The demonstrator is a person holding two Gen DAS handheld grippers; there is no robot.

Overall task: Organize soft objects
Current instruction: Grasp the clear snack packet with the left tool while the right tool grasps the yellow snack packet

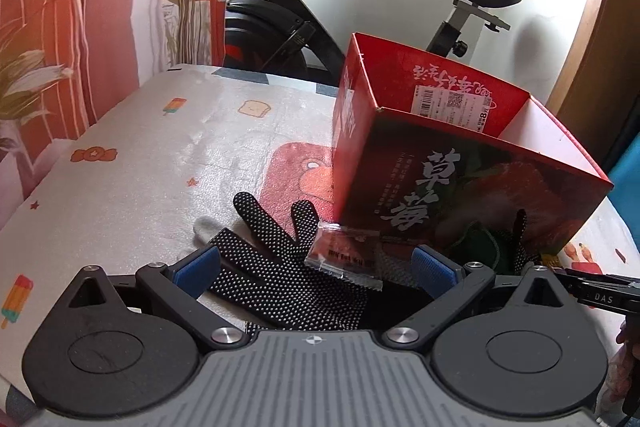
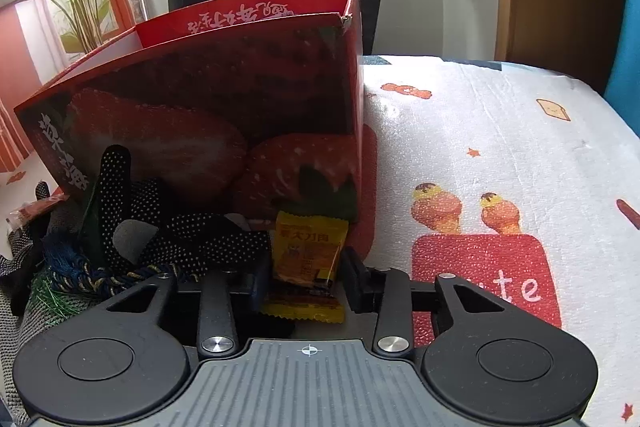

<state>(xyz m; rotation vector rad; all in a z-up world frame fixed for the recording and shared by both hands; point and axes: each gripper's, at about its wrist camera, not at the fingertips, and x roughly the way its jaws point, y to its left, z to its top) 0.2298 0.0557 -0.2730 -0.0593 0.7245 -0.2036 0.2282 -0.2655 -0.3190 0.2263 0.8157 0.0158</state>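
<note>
A black dotted glove [image 1: 272, 267] lies flat on the patterned tablecloth [image 1: 140, 167], in front of an open red strawberry box [image 1: 460, 187]. My left gripper [image 1: 316, 267] hovers just over the glove, its blue pads wide apart, one on each side, so it is open. A small clear packet with red contents [image 1: 344, 255] rests on the glove by the box's corner. In the right wrist view, my right gripper [image 2: 306, 281] is shut on a yellow snack packet [image 2: 306, 251], which stands tilted against the box [image 2: 200, 107]. Another dotted glove [image 2: 192, 239] is heaped to its left.
A blue-green tasselled cord [image 2: 80, 275] and grey fabric lie among the gloves at the left. The box stands close ahead of both grippers. An exercise bike [image 1: 288, 19] stands behind the table, a red curtain [image 1: 60, 27] to the left. Bare tablecloth [image 2: 480, 147] stretches right of the box.
</note>
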